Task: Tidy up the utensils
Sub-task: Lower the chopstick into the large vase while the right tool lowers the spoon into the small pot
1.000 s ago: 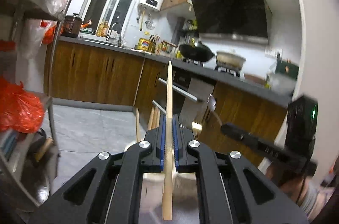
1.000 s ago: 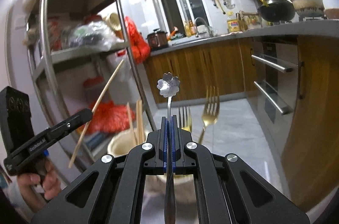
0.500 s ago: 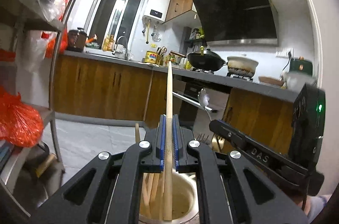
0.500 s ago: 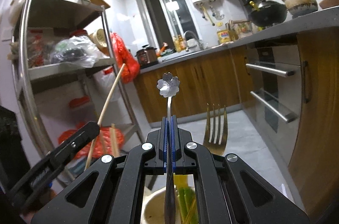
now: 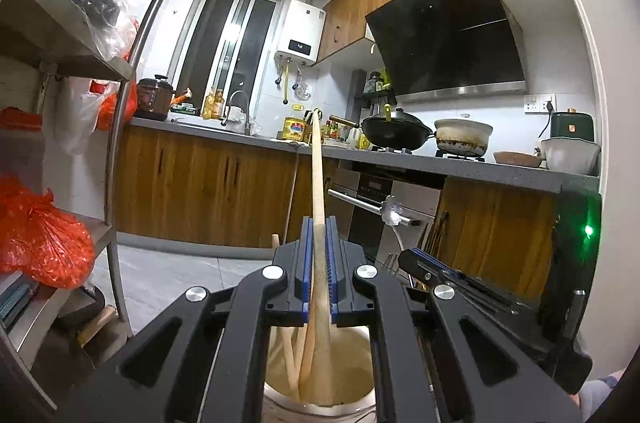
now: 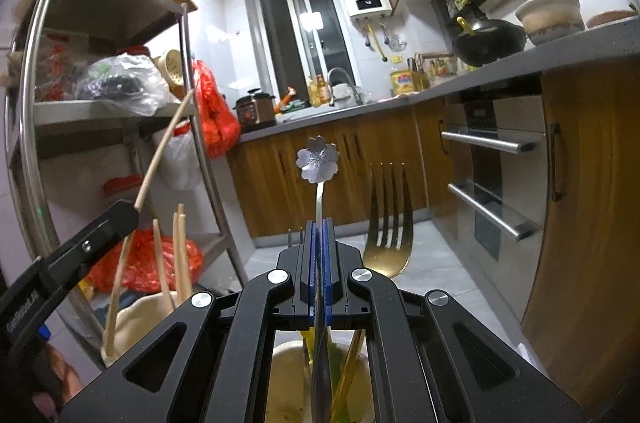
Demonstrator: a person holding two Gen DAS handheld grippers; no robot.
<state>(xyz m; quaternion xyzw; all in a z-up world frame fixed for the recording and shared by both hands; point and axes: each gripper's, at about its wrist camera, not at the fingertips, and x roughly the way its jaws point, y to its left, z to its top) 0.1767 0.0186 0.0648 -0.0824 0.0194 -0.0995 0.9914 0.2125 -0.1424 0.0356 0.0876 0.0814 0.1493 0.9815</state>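
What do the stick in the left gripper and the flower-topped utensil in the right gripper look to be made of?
Stick: pale, matte, tan all along, so likely bare wood or bamboo. Flower-topped utensil: silvery grey with a dull sheen and embossed petals, so probably stainless steel. The gold fork beside it looks like gold-coloured metal.

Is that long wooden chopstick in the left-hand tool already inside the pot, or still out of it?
In. The chopstick, clamped upright by the left gripper, has its lower end down inside the holder, next to other wooden sticks.

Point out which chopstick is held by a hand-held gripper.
The long chopstick clamped in the left hand-held gripper, tip in the holder. The other chopsticks stand loose there, untouched.
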